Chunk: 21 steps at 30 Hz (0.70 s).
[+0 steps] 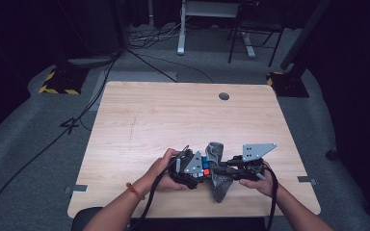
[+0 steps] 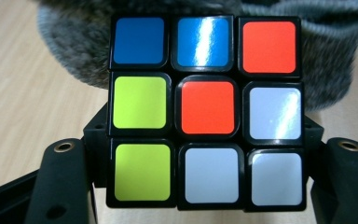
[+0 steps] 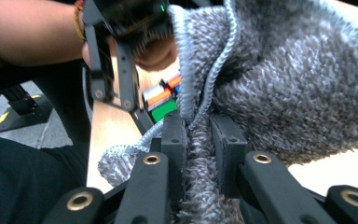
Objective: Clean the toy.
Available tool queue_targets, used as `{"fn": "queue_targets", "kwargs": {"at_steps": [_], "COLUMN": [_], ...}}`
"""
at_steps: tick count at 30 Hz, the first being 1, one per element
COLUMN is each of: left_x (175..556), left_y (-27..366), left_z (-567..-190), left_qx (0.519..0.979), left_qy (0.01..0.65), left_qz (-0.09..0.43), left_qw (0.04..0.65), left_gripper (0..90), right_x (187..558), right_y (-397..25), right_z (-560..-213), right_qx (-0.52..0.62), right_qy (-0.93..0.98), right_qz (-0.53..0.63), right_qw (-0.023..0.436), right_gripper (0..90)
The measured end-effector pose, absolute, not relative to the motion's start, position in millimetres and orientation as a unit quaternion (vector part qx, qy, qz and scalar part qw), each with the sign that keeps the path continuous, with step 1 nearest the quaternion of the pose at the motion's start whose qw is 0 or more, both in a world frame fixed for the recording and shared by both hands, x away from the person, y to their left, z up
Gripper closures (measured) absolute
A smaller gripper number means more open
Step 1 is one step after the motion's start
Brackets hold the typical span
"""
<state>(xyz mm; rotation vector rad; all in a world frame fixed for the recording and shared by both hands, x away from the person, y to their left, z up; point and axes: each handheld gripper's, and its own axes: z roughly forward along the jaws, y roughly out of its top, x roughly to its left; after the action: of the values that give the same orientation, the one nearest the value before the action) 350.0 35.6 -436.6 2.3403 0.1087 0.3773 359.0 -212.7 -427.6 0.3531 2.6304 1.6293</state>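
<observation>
A puzzle cube (image 2: 207, 112) with blue, orange, yellow-green and white stickers sits between the jaws of my left gripper (image 2: 205, 172), which is shut on it. In the high view the cube (image 1: 204, 171) shows just left of a grey fuzzy cloth pouch (image 1: 218, 169). My right gripper (image 3: 198, 135) is shut on the pouch's edge (image 3: 279, 88), with fabric pinched between its pads. In the right gripper view the cube (image 3: 162, 98) lies beyond the pouch's ribbed rim. Both grippers (image 1: 192, 169) (image 1: 231, 168) meet near the table's front edge.
The wooden table (image 1: 173, 120) has a round grommet hole (image 1: 224, 96) at the far side. Cables cross the grey floor at the left, and black stands with yellow-striped bases (image 1: 60, 82) stand by the far corners.
</observation>
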Motion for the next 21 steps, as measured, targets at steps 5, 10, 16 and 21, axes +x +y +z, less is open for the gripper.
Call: {"fn": "queue_targets", "kwargs": {"at_steps": [5,10,16,21], "left_x": [353,354,353,353], "left_y": [41,41,35,31], "left_z": [-434,-434,-439,-443], "left_qx": [0.912,0.913,0.919,0.920], "left_qy": [0.054,0.052,0.047,0.047], "left_qz": [0.150,0.150,0.145,0.138], "left_qw": [0.378,0.375,0.363,0.363], "left_gripper": [33.1,33.2,33.2,33.2], "right_x": [360,357,349,348], "right_y": [-210,-209,-207,-206], "right_z": [-434,-432,-419,-416], "right_qx": [0.116,0.102,0.079,0.078], "right_qy": [0.864,0.862,0.848,0.838], "right_qz": [0.490,0.496,0.523,0.540], "right_qw": [0.020,0.019,0.020,0.021], "right_gripper": [77.7,77.7,77.6,77.6]}}
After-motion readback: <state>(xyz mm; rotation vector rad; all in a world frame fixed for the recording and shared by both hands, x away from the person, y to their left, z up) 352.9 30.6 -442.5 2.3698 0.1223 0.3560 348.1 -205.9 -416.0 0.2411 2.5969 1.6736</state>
